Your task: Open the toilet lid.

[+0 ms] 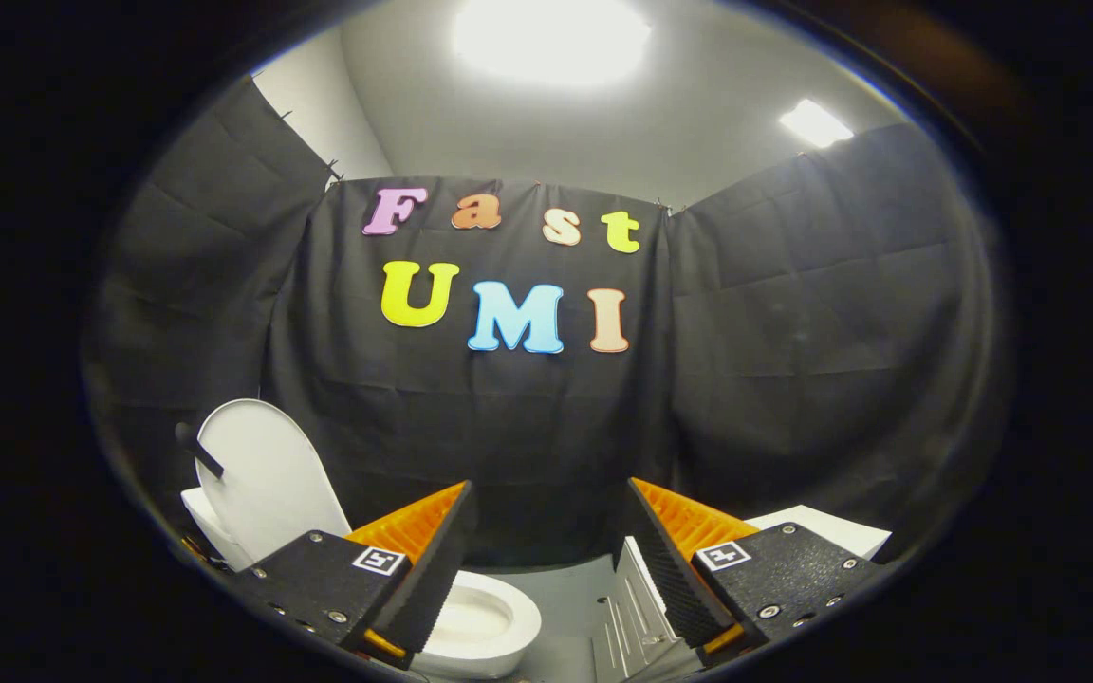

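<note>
While empty, tongs [546, 560] beside raised lid [262, 474]

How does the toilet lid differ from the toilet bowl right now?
The toilet lid stands upright, beyond the left finger; the toilet bowl lies low, its rim facing up, partly behind that finger. The lid is a flat oval panel; the bowl is hollow. Both are white. The gripper is open, holding nothing.

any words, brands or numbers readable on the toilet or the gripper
None on the toilet lid, which stands upright, or on the bowl.
Square tags on the gripper: black-and-white patterns, no words.
The fingers stand open, nothing between them.
</note>
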`<state>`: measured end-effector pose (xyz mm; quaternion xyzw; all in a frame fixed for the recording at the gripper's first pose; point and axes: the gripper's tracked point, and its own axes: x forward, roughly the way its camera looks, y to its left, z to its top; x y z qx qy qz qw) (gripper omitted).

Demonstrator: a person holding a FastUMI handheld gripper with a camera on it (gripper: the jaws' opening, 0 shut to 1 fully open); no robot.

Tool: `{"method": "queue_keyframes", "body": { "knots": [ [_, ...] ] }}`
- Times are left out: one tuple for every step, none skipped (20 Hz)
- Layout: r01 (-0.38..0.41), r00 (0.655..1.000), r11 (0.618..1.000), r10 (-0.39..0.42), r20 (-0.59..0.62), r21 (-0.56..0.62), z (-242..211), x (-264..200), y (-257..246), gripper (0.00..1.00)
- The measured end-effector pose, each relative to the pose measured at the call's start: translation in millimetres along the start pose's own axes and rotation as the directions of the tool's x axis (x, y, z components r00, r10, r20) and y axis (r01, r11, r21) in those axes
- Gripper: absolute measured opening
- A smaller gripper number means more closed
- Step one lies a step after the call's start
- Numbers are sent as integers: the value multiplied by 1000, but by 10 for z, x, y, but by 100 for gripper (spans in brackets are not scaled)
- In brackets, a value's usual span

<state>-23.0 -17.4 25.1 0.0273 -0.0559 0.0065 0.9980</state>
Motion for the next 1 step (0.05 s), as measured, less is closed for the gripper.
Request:
{"method": "queue_keyframes", "body": {
  "knots": [
    [3, 1000, 1000, -3, -9, -15, -16, -30, -52, 95]
  ]
}}
